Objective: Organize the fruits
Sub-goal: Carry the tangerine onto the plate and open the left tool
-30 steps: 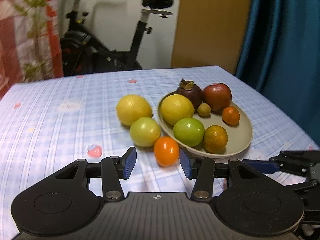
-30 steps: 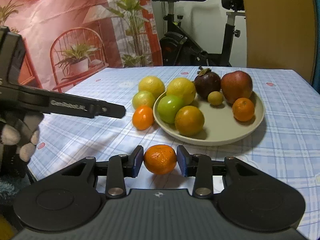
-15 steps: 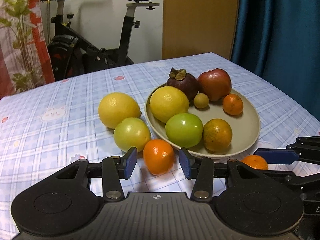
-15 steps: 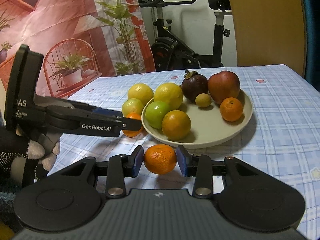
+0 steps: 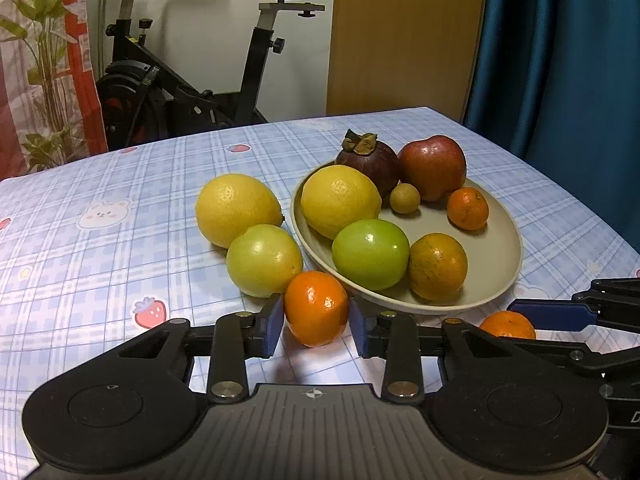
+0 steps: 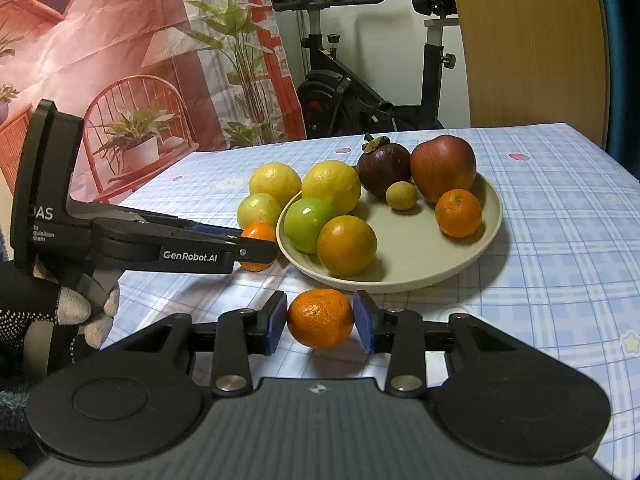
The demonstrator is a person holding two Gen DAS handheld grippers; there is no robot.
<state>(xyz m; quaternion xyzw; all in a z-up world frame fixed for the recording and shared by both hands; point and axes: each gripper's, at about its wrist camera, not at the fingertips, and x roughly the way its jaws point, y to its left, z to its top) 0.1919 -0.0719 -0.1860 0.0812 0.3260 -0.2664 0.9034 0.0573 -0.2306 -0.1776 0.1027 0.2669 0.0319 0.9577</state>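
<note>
A beige plate (image 5: 440, 220) (image 6: 420, 248) holds a lemon, a green fruit, an orange, a small mandarin, a red apple, a mangosteen and a tiny yellow fruit. Left of it on the cloth lie a second lemon (image 5: 236, 208) and a pale green fruit (image 5: 264, 260). A small orange (image 5: 316, 308) (image 6: 256, 236) sits at the plate's near rim. My left gripper (image 5: 316, 322) (image 6: 260, 248) is closing on it, and both blue pads touch its sides. My right gripper (image 6: 320, 326) (image 5: 516, 328) is shut on a mandarin (image 6: 320, 324) (image 5: 506, 324) just in front of the plate.
The table has a blue checked cloth (image 5: 100, 240). An exercise bike (image 5: 192, 92) stands behind it, a blue curtain (image 5: 560, 80) hangs at the right, and a printed red backdrop (image 6: 100, 60) hangs at the left. A gloved hand (image 6: 60, 312) holds the left gripper.
My left gripper has come forward around the small orange and its jaws have narrowed onto it. The right gripper stays shut on the mandarin in the same spot.
</note>
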